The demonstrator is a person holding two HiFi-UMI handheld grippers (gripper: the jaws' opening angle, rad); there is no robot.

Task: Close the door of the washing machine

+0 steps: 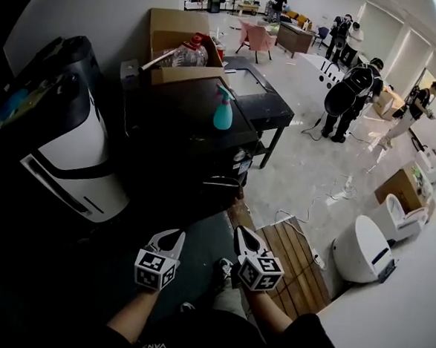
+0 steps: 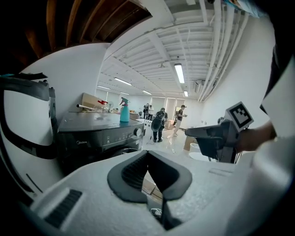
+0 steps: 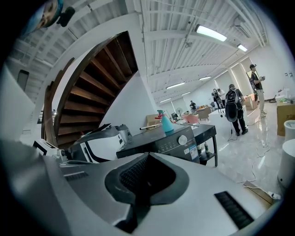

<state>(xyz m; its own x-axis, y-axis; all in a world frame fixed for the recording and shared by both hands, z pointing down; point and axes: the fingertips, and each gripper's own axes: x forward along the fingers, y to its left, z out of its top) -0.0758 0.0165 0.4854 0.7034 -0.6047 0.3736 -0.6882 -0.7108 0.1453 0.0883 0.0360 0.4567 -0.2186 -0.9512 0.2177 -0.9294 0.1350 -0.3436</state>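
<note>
Head view, from the left edge: a white and black appliance [image 1: 78, 156] stands against the wall. Just to its right is the black washing machine [image 1: 178, 122]. A teal spray bottle [image 1: 223, 110] stands upright on the machine's top, near the right edge. Behind the machine is an open cardboard box [image 1: 177, 31] with clutter in it. The machine's control strip and round door [image 1: 222, 183] face the open floor. The front is too dark to tell whether the door is shut or ajar.

Below the machine, both arms reach forward side by side. The left hand-held gripper [image 1: 173, 238] has its jaws pressed together with nothing between them. Its own view shows the dark pads meeting over empty air, with the washing machine ahead and to the left. The right hand-held gripper [image 1: 242, 234], just beside it, is likewise closed and empty, and the washing machine stands beyond its joined jaws. Neither one touches the machine.

Right of the washing machine stands a black bench [image 1: 271, 110]. In front of that bench, wooden planks [image 1: 295, 258] lie on the pale floor. Further right sits a rounded white appliance [image 1: 361, 250], and boxes stand along the right wall. Several people [image 1: 352, 90] stand well back in the room.
</note>
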